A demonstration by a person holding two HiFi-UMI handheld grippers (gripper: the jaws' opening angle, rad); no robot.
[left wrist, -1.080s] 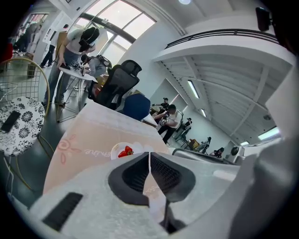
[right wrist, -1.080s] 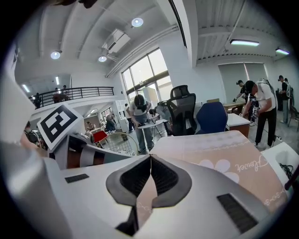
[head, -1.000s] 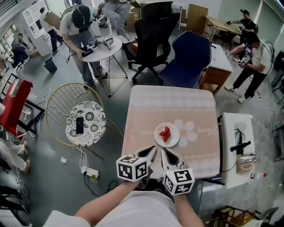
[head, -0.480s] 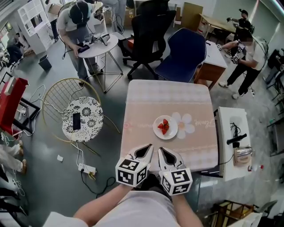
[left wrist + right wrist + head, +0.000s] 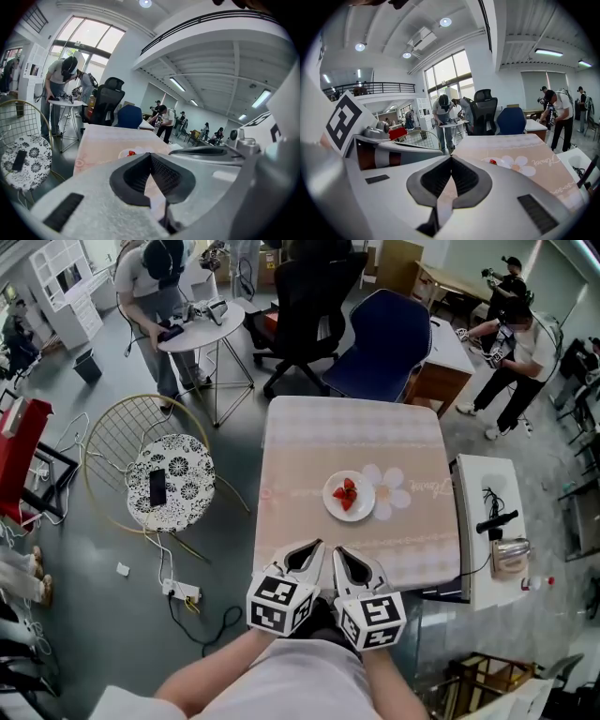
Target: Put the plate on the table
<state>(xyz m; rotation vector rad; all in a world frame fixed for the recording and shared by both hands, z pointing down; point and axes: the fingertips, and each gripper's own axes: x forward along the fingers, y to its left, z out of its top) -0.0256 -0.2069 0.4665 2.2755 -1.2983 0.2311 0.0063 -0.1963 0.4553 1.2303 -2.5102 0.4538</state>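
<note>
The plate (image 5: 365, 503) is small, round and white. It lies flat near the middle of the square table (image 5: 309, 442), on a pale pink cloth, its edge touching a printed white flower (image 5: 390, 491). On it sit red pieces, probably strawberries (image 5: 345, 493).

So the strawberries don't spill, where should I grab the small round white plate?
Likely the near rim of the small round white plate, coming low from the pink table's near edge: it lies flat, and the red strawberries sit centred, leaving the rim bare.
</note>
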